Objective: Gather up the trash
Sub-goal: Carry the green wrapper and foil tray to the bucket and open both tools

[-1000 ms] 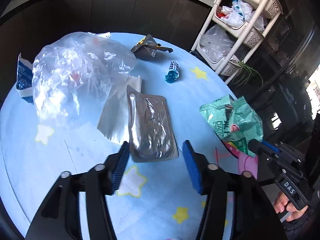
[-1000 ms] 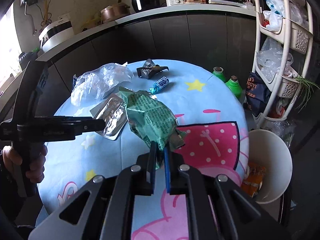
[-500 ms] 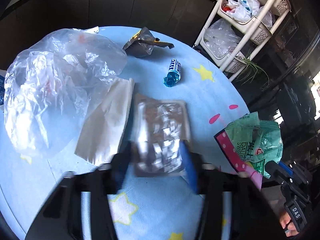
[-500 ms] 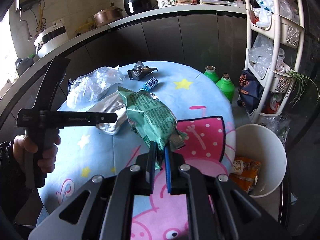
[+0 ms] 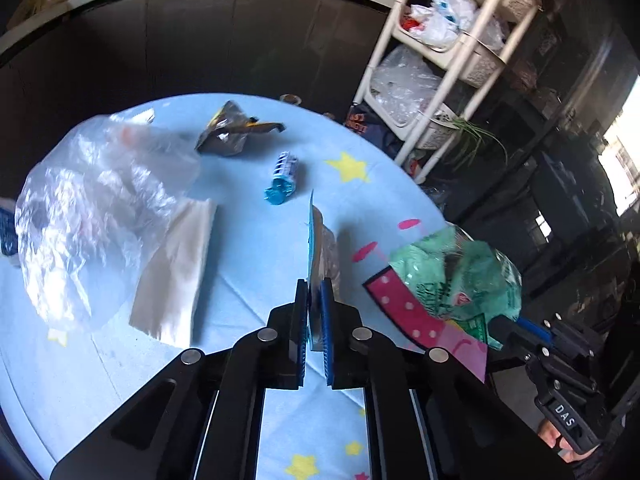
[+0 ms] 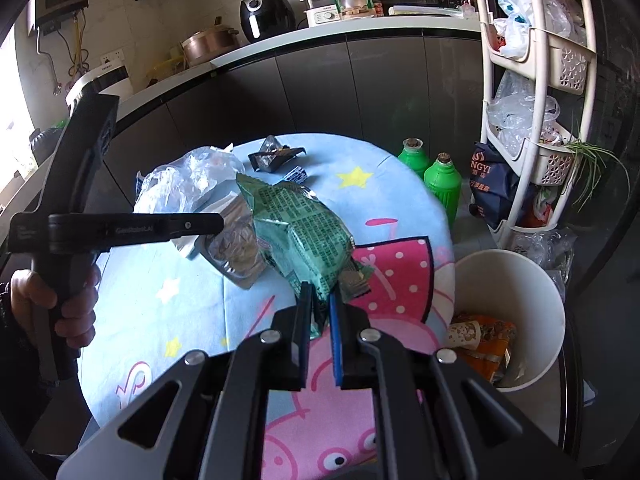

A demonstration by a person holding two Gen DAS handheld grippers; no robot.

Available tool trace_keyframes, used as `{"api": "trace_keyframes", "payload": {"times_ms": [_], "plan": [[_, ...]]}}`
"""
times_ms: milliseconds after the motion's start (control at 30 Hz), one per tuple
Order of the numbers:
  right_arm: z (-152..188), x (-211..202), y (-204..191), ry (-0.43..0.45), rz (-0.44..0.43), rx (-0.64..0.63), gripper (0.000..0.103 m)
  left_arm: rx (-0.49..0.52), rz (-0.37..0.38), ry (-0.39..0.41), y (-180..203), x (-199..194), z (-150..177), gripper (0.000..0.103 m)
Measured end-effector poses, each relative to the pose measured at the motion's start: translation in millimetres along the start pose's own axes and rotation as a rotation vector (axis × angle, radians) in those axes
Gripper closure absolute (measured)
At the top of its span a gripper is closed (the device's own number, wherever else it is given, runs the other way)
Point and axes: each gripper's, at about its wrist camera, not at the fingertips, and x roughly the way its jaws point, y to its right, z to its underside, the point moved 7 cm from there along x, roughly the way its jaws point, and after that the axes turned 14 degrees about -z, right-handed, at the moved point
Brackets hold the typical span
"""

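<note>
The left gripper [image 5: 314,316] is clamped on the silver foil pouch [image 5: 320,256], held edge-on above the blue tablecloth [image 5: 120,360], with the blue candy wrapper [image 5: 282,178] at its 11 o'clock. The right gripper [image 6: 320,320] pinches the green snack bag [image 6: 300,232] off the table, the white bin [image 6: 516,280] at its 3 o'clock on the floor

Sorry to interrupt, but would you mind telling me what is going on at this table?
A person is clearing trash with two handheld grippers. The left gripper is shut on a silver foil packet, held up edge-on above the table. The right gripper is shut on a green snack bag. A white bin beside the table already holds some wrappers. A clear plastic bag and small wrappers are on the table.
</note>
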Motion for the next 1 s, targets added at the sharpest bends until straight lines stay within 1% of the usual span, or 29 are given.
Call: {"api": "trace_keyframes", "payload": {"times_ms": [100, 200, 333, 467, 500, 567, 600, 667, 800, 1000], "plan": [[-0.9, -4.0, 2.5, 0.011, 0.006, 0.01, 0.093, 0.05, 0.003, 0.012, 16.6, -5.7, -0.1, 0.097], [0.1, -8.6, 5.5, 0.019, 0.011, 0.02, 0.093, 0.079, 0.01, 0.005, 29.8, -3.6, 0.9, 0.095], [1.8, -15.7, 8.1, 0.027, 0.013, 0.025, 0.093, 0.074, -0.031, 0.001, 31.6, 7.1, 1.6, 0.09], [2.4, -19.5, 12.7, 0.033, 0.013, 0.039, 0.093, 0.076, -0.032, -0.005, 32.2, 6.9, 1.1, 0.088], [2.8, -19.9, 13.5, 0.035, 0.013, 0.041, 0.093, 0.077, -0.032, -0.006, 31.8, 6.6, 0.7, 0.086], [3.4, -20.5, 13.7, 0.038, 0.012, 0.045, 0.093, 0.08, -0.036, -0.004, 32.6, 6.2, 0.8, 0.087], [3.6, -21.2, 13.6, 0.04, 0.012, 0.047, 0.093, 0.082, -0.038, -0.001, 33.1, 6.2, 0.6, 0.094], [3.7, -22.5, 13.9, 0.043, 0.013, 0.046, 0.093, 0.081, -0.026, -0.001, 35.8, 6.5, 0.1, 0.094], [1.1, -30.6, 15.5, 0.061, 0.024, 0.045, 0.093, 0.079, -0.023, 0.033, 42.5, -3.4, -3.6, 0.094], [-9.8, -60.1, 34.7, 0.129, 0.073, 0.066, 0.093, 0.089, 0.024, 0.114, 65.2, -34.6, -28.5, 0.094]]}}
